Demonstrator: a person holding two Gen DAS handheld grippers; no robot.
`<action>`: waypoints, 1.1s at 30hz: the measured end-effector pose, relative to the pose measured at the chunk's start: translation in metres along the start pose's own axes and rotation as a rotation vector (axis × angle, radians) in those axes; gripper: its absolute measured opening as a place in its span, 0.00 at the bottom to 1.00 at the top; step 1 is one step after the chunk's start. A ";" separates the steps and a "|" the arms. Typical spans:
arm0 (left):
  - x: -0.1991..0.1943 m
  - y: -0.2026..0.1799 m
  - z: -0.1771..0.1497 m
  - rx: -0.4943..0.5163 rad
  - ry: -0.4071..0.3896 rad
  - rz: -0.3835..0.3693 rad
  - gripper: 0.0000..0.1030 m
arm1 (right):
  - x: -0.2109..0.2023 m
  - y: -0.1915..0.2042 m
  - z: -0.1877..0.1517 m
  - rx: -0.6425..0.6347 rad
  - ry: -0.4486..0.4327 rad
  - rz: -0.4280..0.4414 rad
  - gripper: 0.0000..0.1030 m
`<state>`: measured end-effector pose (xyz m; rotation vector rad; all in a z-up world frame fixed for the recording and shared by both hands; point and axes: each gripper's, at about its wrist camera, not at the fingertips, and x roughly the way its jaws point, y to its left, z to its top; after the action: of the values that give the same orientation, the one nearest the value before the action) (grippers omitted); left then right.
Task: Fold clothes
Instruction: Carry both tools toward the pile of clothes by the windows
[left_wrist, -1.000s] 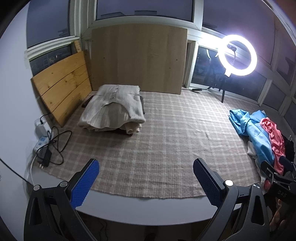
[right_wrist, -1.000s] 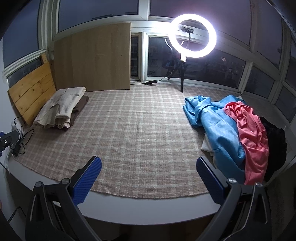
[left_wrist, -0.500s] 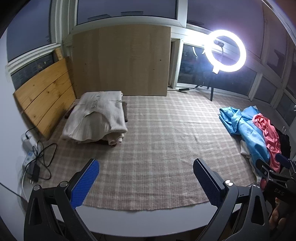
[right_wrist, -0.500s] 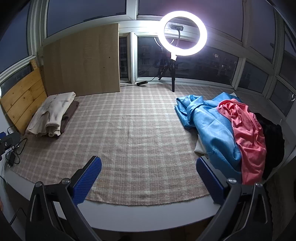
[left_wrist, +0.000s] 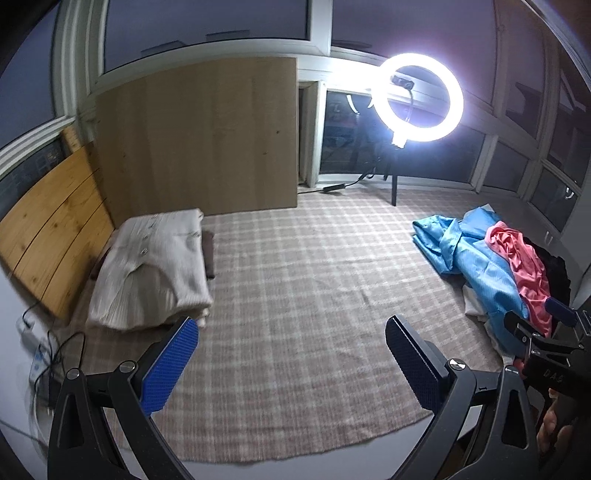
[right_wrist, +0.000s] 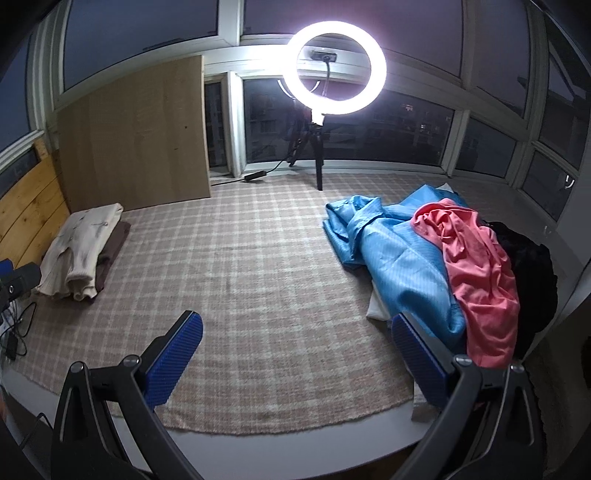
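A heap of unfolded clothes lies at the right of the plaid cloth: a blue garment (right_wrist: 402, 258) with a pink garment (right_wrist: 476, 266) draped over it and a black garment (right_wrist: 532, 258) behind. The same blue garment (left_wrist: 476, 258) and pink garment (left_wrist: 524, 266) show in the left wrist view. A folded cream garment (left_wrist: 151, 266) rests on a folded brown garment (right_wrist: 110, 251) at the left. My left gripper (left_wrist: 291, 354) hangs open over the front of the cloth, holding nothing. My right gripper (right_wrist: 295, 354) is open too, its right finger (right_wrist: 417, 354) close to the blue garment's hem.
A plaid cloth (right_wrist: 258, 280) covers the white table (right_wrist: 258, 446). Wooden boards (left_wrist: 199, 136) lean at the back left. A lit ring light (right_wrist: 334, 66) on a tripod stands at the back. A power strip and cables (left_wrist: 40, 354) lie at the left edge.
Both views have swung to the right over the last second. The folded pile sits further left in each view and the unfolded heap looms larger. Both grippers have stayed open.
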<state>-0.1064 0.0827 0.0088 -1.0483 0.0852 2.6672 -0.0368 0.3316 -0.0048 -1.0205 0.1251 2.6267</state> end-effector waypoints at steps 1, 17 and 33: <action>0.002 -0.001 0.004 0.007 -0.004 -0.005 0.99 | 0.002 -0.002 0.002 0.007 0.000 -0.003 1.00; 0.037 -0.031 0.067 0.110 -0.072 -0.116 0.99 | 0.012 -0.042 0.043 0.103 -0.036 -0.134 1.00; 0.065 -0.085 0.090 0.213 -0.064 -0.256 0.99 | 0.018 -0.069 0.065 0.140 -0.026 -0.240 1.00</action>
<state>-0.1881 0.1936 0.0347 -0.8453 0.2027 2.3971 -0.0686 0.4144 0.0330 -0.8947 0.1668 2.3775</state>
